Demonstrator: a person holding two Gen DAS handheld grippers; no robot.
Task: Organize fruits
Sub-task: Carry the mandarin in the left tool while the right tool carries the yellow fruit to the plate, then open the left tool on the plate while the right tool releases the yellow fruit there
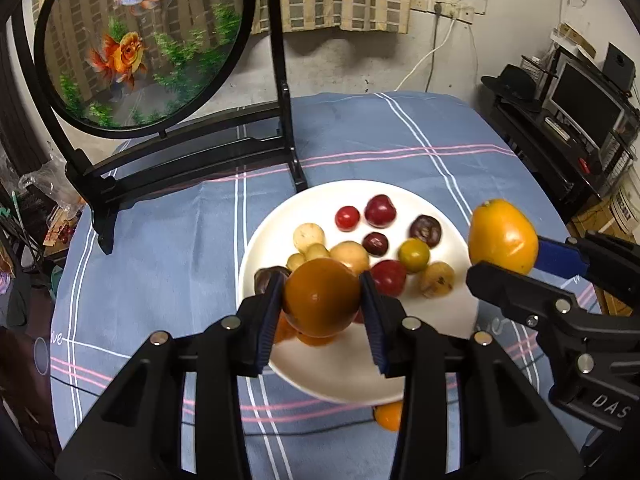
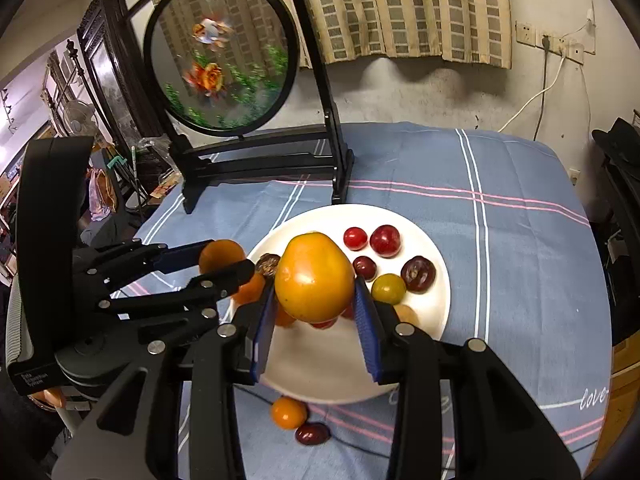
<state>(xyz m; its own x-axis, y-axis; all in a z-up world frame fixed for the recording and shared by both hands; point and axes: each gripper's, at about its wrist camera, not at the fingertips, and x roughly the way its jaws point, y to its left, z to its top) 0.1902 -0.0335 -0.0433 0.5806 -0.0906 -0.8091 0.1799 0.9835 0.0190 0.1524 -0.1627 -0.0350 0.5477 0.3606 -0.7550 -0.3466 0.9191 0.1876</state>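
A white plate on the blue checked cloth carries several small fruits: red cherry tomatoes, dark plums, pale yellow ones and a yellow-green one. My left gripper is shut on a round dark-orange fruit above the plate's near left part. My right gripper is shut on a larger yellow-orange fruit above the plate. A small orange fruit and a dark plum lie on the cloth by the plate's near rim.
A round goldfish picture in a black stand rises at the table's far left, its foot close to the plate. A wall with curtains is behind. Dark furniture with a monitor stands to the right of the table.
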